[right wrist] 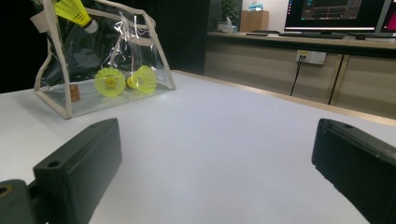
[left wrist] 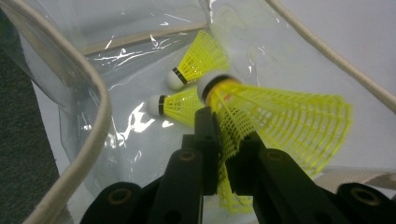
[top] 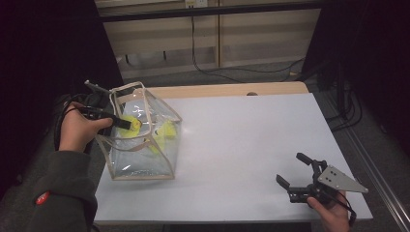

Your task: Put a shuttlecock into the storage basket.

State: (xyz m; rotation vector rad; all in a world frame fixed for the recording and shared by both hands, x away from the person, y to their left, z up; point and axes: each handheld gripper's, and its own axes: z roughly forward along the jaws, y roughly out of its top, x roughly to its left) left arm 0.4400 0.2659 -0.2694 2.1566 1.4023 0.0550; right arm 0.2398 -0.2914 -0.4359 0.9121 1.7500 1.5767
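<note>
A clear plastic bag (top: 145, 162) with cream piping stands at the table's left. My left gripper (top: 126, 123) reaches into its open top, shut on the mesh skirt of a yellow shuttlecock (left wrist: 280, 121) with a white cork. In the left gripper view the gripper (left wrist: 224, 135) pinches the skirt near its rim. Two more yellow shuttlecocks (left wrist: 201, 60) (left wrist: 180, 105) lie on the bag's bottom below it. The right gripper view shows them too (right wrist: 110, 82) (right wrist: 142, 79), with the held one (right wrist: 74, 11) at the top. My right gripper (top: 289, 167) hovers open near the front right, nothing between its fingers.
The white tabletop (top: 241, 140) stretches between the bag and my right gripper. A wooden strip (top: 227, 90) runs along its far edge. Cables lie on the floor beyond. Monitors (right wrist: 336, 14) stand on a far counter in the right gripper view.
</note>
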